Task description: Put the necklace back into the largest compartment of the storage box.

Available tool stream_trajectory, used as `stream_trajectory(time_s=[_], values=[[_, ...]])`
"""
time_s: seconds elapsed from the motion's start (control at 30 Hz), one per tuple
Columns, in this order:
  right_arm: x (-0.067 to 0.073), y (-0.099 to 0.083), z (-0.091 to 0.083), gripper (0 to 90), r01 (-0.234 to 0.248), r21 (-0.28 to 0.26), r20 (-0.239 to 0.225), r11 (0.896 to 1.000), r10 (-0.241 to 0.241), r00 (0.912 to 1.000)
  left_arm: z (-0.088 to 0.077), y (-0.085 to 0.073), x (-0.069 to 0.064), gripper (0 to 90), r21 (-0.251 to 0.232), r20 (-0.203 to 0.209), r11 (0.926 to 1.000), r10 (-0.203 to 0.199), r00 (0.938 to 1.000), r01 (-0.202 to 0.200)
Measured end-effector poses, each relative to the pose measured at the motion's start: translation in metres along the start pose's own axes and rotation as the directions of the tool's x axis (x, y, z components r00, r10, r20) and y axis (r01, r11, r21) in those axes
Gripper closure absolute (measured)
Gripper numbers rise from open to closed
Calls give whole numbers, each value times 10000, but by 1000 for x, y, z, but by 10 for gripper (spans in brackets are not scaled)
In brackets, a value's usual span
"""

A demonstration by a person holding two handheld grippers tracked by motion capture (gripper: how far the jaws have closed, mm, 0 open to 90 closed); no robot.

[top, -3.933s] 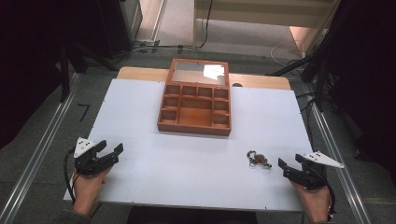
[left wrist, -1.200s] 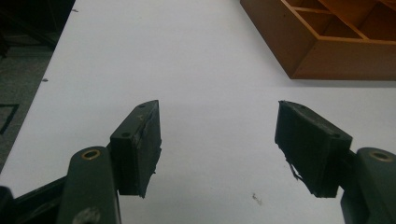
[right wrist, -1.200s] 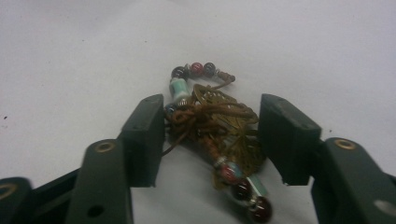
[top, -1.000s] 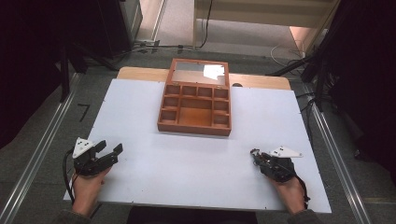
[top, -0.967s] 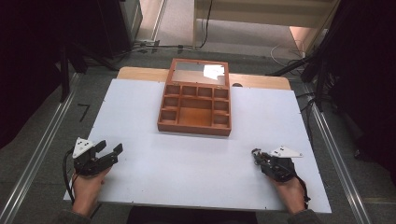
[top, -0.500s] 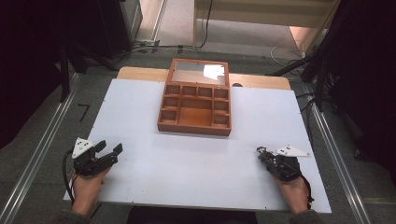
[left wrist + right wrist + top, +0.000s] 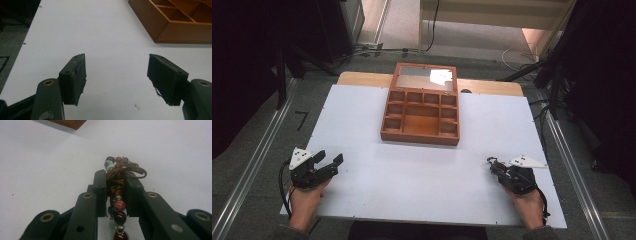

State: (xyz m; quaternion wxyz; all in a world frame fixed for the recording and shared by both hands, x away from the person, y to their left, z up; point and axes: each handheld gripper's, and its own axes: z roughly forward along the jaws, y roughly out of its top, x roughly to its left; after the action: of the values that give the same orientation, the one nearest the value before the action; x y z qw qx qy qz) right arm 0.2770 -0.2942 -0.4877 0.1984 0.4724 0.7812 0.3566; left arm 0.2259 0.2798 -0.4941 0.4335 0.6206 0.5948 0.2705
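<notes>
Since the earliest frame, the beaded bracelet (image 7: 117,195) is no longer lying loose on the white table (image 7: 422,175) at about five o'clock from the wooden box (image 7: 422,112); the right gripper (image 7: 493,164) has moved in over that spot and its jaws have just been closing, with the bracelet between them.

Going left to right: the left gripper (image 7: 328,160) is sitting unchanged near the table's eight o'clock corner, its jaws spread wide with nothing between them and only bare table ahead in the left gripper view. At twelve o'clock, the compartmented wooden box is standing with its lid up and its compartments looking empty. At about four o'clock, the right gripper is clenching the bracelet, and in the right gripper view the pads (image 7: 100,192) are pressing on the knotted brown cord while dark red beads are trailing back between the jaws.

Judging from this, the pick-up is secured, and carrying the bracelet toward a box compartment looks like the coming step.
</notes>
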Motion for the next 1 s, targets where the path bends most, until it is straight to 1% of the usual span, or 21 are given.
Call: stream_trajectory(time_s=[0.1,0.23,0.4,0.6,0.77,0.9,1.0], values=[[1,1,-2,719,-9,-70,-14,10000,9,10000,0,0,0,314,0,-8,10000,0,10000,0],[5,3,-8,717,138,-218,-68,9997,-140,9999,0,0,0,315,-6,9,10000,-10,10000,10],[7,5,-13,718,75,-278,-164,9996,-80,9998,0,0,0,315,-1,3,10000,-1,10000,1],[10,8,-14,718,86,-246,-441,9997,-97,9990,0,0,0,315,4,-11,10000,-4,10000,4],[14,11,-15,717,144,-296,-441,9995,-157,9989,0,0,0,314,7,-11,10000,-6,10000,6],[18,14,-14,717,338,-317,-467,9989,-352,9983,0,0,0,314,0,6,10000,-5,10000,5],[22,16,-14,717,388,-345,-499,9987,-404,9979,0,0,0,314,24,10,10000,11,10000,-11]])
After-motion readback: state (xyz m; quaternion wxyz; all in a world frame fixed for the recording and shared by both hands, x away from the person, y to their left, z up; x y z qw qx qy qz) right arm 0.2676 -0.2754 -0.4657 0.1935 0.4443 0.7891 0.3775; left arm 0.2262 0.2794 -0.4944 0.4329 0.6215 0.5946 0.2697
